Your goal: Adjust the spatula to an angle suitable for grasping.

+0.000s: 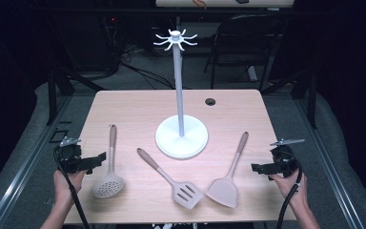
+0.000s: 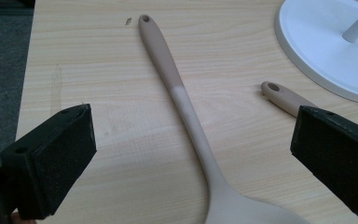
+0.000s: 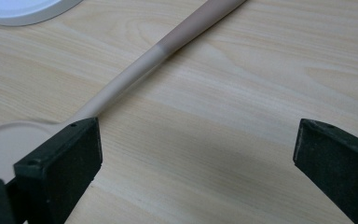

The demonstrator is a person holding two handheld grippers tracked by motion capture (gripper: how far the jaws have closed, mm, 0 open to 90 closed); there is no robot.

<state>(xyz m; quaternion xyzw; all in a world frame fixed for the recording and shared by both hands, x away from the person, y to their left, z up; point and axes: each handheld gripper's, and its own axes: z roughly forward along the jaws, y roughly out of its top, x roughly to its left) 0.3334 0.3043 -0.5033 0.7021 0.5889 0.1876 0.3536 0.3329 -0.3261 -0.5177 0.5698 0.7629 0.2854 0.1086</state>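
At the near edge of the desk (image 1: pixel 138 102) in the high view, both hands come up from below: the left gripper (image 1: pixel 95 160) sits low at the desk's left side, pointing inward just beside the skimmer (image 1: pixel 108 183), and the right gripper (image 1: pixel 259 168) mirrors it at the right side, aimed at the solid turner (image 1: pixel 224 191). A slotted turner (image 1: pixel 187 194) lies between them, before the white stand (image 1: pixel 181 136). In the left gripper view, the jaws gape wide and empty over the skimmer's handle (image 2: pixel 186 107), which runs up between them. In the right gripper view, the jaws stand equally wide, empty, the turner's handle (image 3: pixel 168 46) slanting off past the left jaw.
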